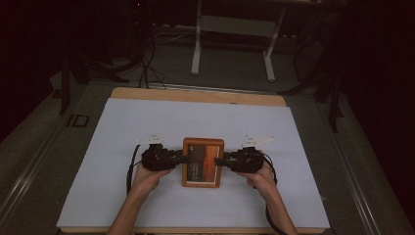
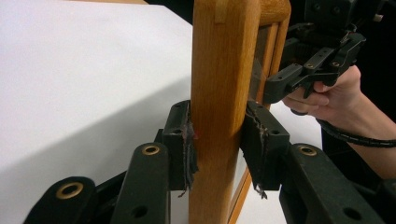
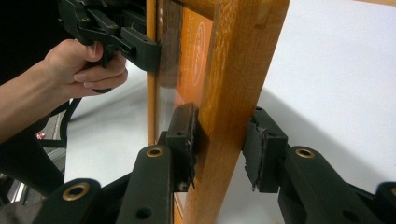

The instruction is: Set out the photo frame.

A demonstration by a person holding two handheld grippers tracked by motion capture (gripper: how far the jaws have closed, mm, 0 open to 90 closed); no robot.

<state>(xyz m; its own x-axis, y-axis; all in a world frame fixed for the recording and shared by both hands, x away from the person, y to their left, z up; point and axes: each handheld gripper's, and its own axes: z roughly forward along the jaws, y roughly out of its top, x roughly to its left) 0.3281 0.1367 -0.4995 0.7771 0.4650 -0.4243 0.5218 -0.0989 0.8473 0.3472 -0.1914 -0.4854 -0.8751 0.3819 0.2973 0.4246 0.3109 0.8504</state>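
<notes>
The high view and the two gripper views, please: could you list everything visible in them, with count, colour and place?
Picture frame: one, brown wood around an orange picture, centre of the sheet, between the grippers.
Sheet: one, white, covering the tabletop.
Table: one, light wood, its far edge bare beyond the sheet.
Stand legs: two, white, on the floor behind the table.
Cables: several, black, on the floor at far left.
Left gripper: one, black, shut on the frame's left side.
Right gripper: one, black, jaws around the frame's right side.
Hands: two, one holding each gripper.
</notes>
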